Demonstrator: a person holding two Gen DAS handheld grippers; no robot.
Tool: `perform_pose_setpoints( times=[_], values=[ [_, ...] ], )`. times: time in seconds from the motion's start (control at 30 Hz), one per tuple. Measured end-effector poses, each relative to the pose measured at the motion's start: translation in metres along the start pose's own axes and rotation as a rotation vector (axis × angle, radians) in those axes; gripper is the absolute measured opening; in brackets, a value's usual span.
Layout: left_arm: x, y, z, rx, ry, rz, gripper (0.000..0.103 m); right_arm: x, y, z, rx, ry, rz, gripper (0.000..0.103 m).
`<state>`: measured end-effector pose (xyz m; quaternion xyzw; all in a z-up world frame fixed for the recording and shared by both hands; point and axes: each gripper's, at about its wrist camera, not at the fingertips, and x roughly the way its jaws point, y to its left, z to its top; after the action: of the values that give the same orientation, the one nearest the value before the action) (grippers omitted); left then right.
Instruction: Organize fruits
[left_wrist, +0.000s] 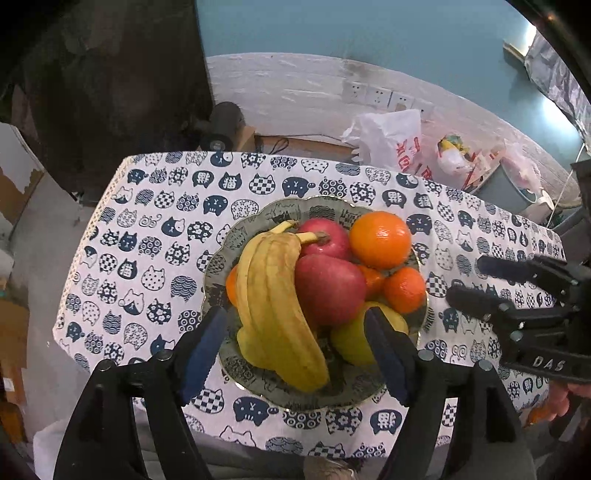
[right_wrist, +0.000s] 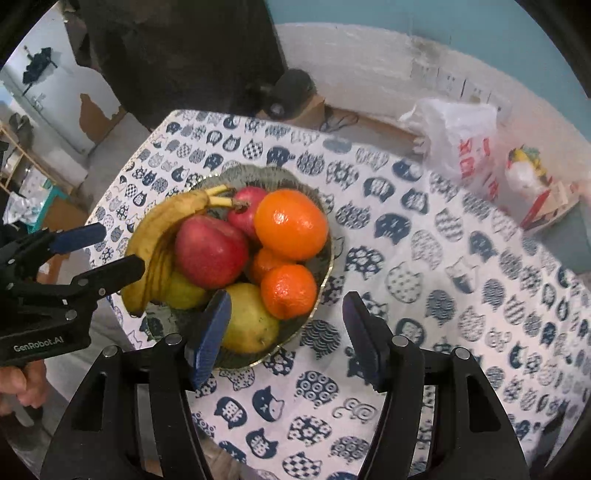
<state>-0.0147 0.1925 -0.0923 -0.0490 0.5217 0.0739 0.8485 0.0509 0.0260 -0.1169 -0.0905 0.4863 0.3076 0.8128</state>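
Blue-padded fingers of the left gripper stand apart above the near side of the plate, straddling the banana bunch without touching it; nothing is clamped. Right gripper likewise has its jaws apart and empty, one pad over the pear at the plate's near rim, the other over bare tablecloth. All fruit sits piled on the plate: bananas, two red apples, a large orange, smaller oranges and yellow-green pears. The plate rests on a table covered in a white cloth printed with navy cat faces. Behind the table lie a white plastic bag with red print, too distorted to read, and a dark cylindrical object on a box. Wall sockets show clearly in the left wrist view only; the right wrist view blurs them. Lettering "DAS" appears on the right gripper body in the left wrist view, and "GenRobot.AI" on the left gripper body in the right wrist view, where a second pear, probably, lies behind the bananas.
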Motion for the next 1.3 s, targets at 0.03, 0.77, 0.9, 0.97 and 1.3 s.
perform_pose_setpoints(
  times=[0.03, 0.77, 0.9, 0.97, 1.3],
  values=[
    [-0.004, -0.001, -0.001, 0.004, -0.004, 0.005, 0.080, -0.007, 0.001, -0.001, -0.006, -0.013, -0.009, 0.067],
    [-0.097, -0.048, -0.010, 0.092, -0.174, 0.045, 0.099, -0.107, -0.015, -0.030, 0.005, -0.171, -0.121, 0.080],
    [-0.103, -0.051, -0.012, 0.086, -0.176, 0.031, 0.099, -0.116, -0.016, -0.036, -0.001, -0.185, -0.136, 0.080],
    [-0.104, -0.054, -0.011, 0.090, -0.176, 0.036, 0.099, -0.119, -0.015, -0.037, -0.011, -0.192, -0.145, 0.080],
    [-0.108, -0.066, -0.011, 0.114, -0.184, 0.044, 0.099, -0.127, -0.017, -0.040, -0.015, -0.200, -0.154, 0.080]
  ],
)
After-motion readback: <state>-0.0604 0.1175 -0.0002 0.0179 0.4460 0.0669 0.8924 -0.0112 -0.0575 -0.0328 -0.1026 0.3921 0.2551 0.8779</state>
